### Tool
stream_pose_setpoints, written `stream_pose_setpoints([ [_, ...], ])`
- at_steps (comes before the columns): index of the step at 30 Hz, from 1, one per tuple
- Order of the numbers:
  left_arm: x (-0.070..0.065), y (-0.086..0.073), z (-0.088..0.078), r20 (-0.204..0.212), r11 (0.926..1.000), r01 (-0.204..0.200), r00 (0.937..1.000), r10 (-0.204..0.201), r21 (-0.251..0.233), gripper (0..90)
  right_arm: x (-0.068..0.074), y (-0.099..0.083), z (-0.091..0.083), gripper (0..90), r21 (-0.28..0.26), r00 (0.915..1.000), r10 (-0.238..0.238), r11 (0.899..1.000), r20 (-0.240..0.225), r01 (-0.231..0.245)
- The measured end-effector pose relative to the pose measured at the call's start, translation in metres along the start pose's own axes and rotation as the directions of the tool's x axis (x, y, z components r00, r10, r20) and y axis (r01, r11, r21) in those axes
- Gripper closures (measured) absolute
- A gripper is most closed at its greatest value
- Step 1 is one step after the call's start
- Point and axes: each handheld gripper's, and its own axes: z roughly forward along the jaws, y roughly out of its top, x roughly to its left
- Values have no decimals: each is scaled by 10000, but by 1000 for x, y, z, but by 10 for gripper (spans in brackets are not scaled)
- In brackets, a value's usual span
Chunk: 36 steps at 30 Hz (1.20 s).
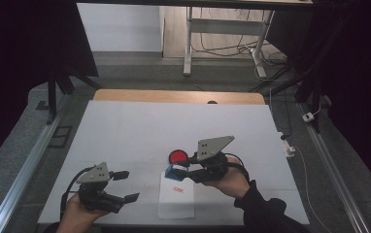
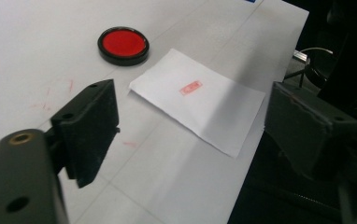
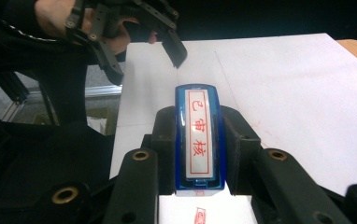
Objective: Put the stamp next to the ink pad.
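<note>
You worked at a table (image 1: 125, 126) covered in white, its wooden edge bare along the far side. A sheet of paper (image 1: 176, 206) lay flat on it, between your two tongs and just under the right tongs (image 1: 186, 167), with a small red stamp mark (image 2: 190, 87) printed on it. A round red ink pad (image 1: 177, 156) sat on the cover just beyond the paper, close beside your right tongs and well away from your left tongs (image 1: 125, 186).
</note>
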Motion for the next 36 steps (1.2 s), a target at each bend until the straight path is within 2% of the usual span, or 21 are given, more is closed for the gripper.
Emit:
stream_pose_setpoints([
  [3, 0, -4, -4, -264, 9997, 187, 9995, -184, 125, 142, 0, -1, -2, 699, -12, 9998, 82, 10000, 168, -82],
  [8, 2, -11, -10, -611, 9984, 544, 9967, -534, 139, 104, 1, -3, -5, 699, 166, 9979, -39, 9999, 639, 28],
  [17, 4, -25, -22, -1420, 9946, 1021, 9850, -981, 207, 52, -1, -10, -13, 699, 235, 9921, 405, 9988, 1187, -436],
  [25, 3, -31, -28, -2073, 9946, 976, 9743, -879, 367, 38, -2, -15, -17, 699, 276, 9872, 696, 9969, 1437, -743],
  [29, 3, -33, -28, -2321, 9930, 1008, 9691, -840, 618, 29, -2, -18, -21, 699, 319, 9849, 835, 9955, 1515, -893],
  [36, 2, -35, -28, -2735, 9902, 1055, 9588, -768, 915, 22, -4, -25, -30, 699, 330, 9753, 991, 9936, 1977, -1076],
])
